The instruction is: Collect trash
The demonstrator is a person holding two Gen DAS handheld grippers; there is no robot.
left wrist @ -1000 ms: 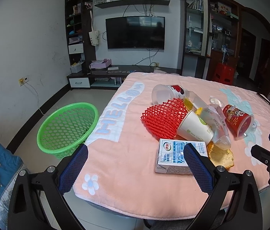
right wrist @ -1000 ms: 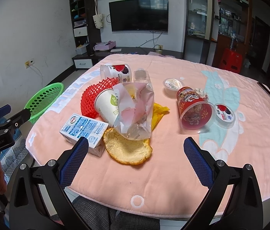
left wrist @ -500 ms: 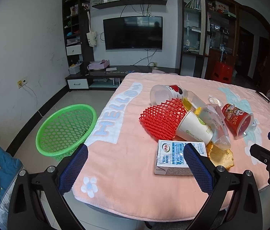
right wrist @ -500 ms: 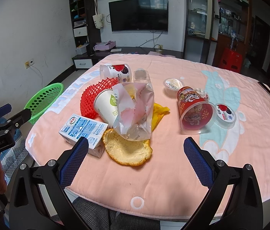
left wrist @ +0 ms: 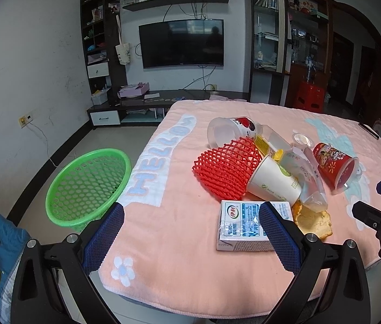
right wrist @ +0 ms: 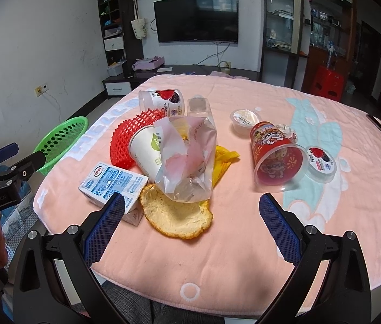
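We hold our left gripper [left wrist: 190,239] and right gripper [right wrist: 191,220] wide apart, with nothing in them. The trash pile [right wrist: 174,159] lies just ahead on the pink table [right wrist: 244,256]. The green basket [left wrist: 87,186] sits on the floor, far left.

Your left gripper [left wrist: 190,232] and right gripper [right wrist: 190,224] have black frames, silver screws and blue mesh-textured pads [right wrist: 104,226]. You wear grey checked trousers [right wrist: 125,305].
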